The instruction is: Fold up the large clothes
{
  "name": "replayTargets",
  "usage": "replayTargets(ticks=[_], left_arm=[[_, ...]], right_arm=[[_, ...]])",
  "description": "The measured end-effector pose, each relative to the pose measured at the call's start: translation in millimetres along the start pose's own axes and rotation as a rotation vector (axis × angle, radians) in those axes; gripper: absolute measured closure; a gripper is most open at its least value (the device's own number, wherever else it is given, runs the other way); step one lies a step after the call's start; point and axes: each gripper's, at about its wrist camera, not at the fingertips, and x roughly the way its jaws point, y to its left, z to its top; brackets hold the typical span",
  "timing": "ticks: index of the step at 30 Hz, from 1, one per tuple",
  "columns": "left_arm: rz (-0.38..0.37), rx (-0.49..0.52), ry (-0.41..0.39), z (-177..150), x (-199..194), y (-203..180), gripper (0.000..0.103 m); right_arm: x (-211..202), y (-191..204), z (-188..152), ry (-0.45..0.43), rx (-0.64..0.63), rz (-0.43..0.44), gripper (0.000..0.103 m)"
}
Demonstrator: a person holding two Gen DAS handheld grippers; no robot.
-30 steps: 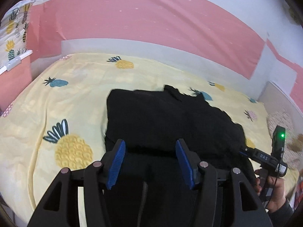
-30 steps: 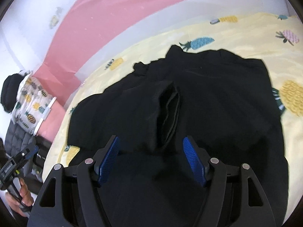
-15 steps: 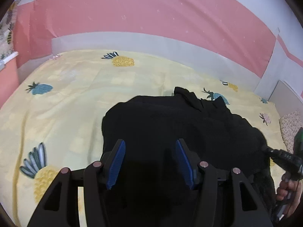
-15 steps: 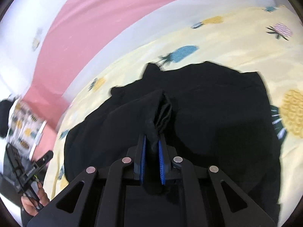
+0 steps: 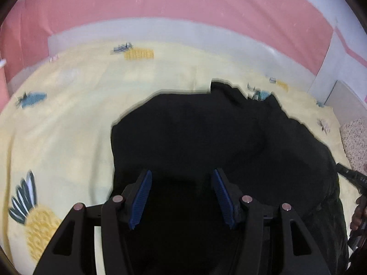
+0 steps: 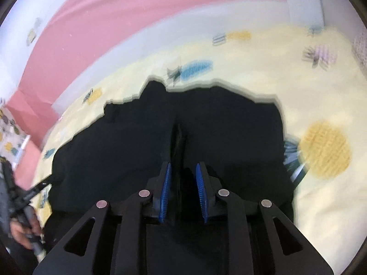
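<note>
Right wrist: black garment (image 6: 229,133) fold between just-parting right claw (image 6: 182,192) pads; left claw (image 5: 181,197) spread over it.

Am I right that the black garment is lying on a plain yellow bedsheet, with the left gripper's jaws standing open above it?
Not quite: the bedsheet is not plain. The left wrist view shows a pale yellow sheet printed with pineapples, yellow and blue ones among them. The rest holds: the black garment lies on it, and the left gripper has its jaws standing open above the fabric.
</note>
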Motion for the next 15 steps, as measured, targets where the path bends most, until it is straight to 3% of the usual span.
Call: replayTargets(ticks=[2, 6, 9, 15], left_arm=[[0.008, 0.006, -0.029, 12, -1, -4, 0.045], [0.026, 0.015, -0.025, 25, 24, -16, 0.045], [0.062, 0.066, 0.022, 17, 52, -24, 0.045], [0.042, 0.061, 0.026, 4, 70, -19, 0.044]], right_arm=[[-5, 20, 13, -0.049, -0.045, 0.025, 0.067], [35, 54, 19, 0.002, -0.156, 0.018, 0.067], [77, 42, 8, 0.092, -0.150, -0.056, 0.067], [86, 32, -4, 0.066, -0.162, -0.053, 0.067]])
